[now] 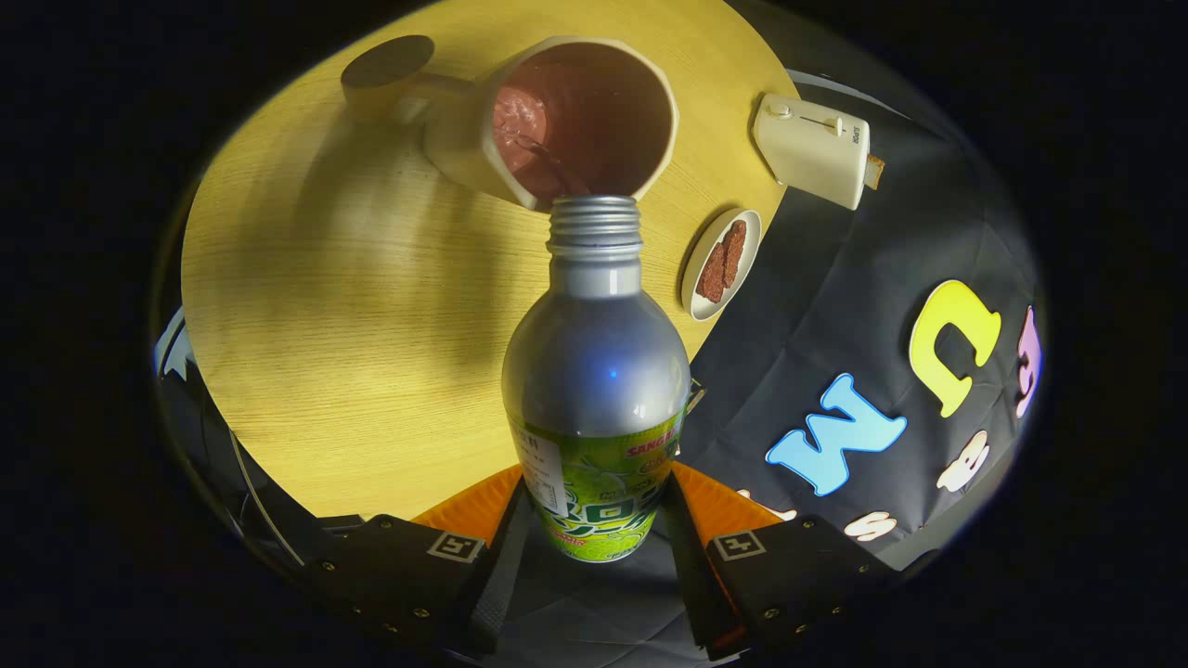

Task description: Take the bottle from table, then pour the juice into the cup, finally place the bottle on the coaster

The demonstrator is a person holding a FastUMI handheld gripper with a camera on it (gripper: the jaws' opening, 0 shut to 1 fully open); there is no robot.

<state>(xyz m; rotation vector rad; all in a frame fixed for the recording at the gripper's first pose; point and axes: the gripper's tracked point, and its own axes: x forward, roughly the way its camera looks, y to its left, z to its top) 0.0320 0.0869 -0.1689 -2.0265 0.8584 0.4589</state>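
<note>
A silver bottle [595, 371] with a green label and an uncapped threaded neck sits between my two fingers, and my gripper [594, 520] is shut on its lower body. The bottle is tipped forward, its mouth at the near rim of a cream cup [483, 130] with a dark reddish inside. A thin stream runs from the mouth into the cup. The cup stands on the round wooden table [353, 306]. Beyond the cup, by its handle, lies a dark round coaster [387, 60].
A small white plate [721, 264] with brown slices lies to the right of the bottle near the table's edge. A white toaster [815, 148] stands further off on the right. The black booth cloth hangs past the table's right edge.
</note>
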